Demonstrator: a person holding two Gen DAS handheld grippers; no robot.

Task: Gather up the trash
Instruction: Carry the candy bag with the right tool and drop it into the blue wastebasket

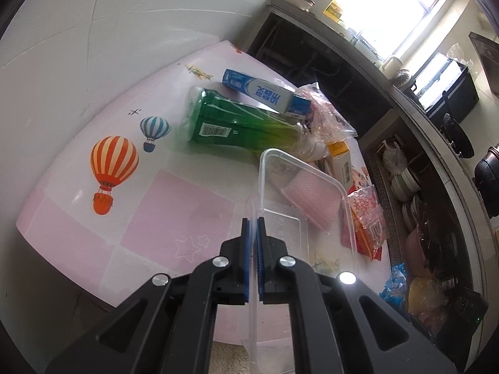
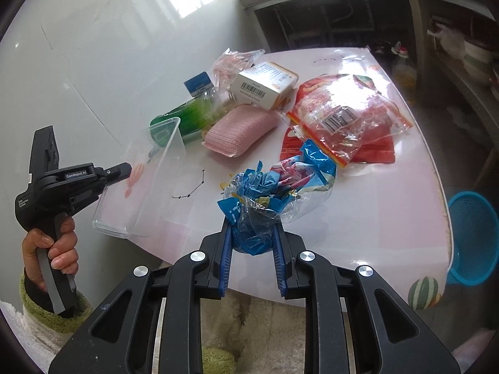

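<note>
A crumpled blue wrapper is sitting at the centre of the right wrist view, pinched between the narrowed jaws of the right gripper, above the near edge of the pink table. To its left, a clear plastic container is tilting above the table, its thin wall clamped by the left gripper, whose jaws are pressing nearly together on it; a hand is squeezing that gripper's handle at lower left. Behind, a pink sponge, a green bottle, a barcoded box and a red snack bag are lying close together on the table. A blue bin is standing at the right edge.
</note>
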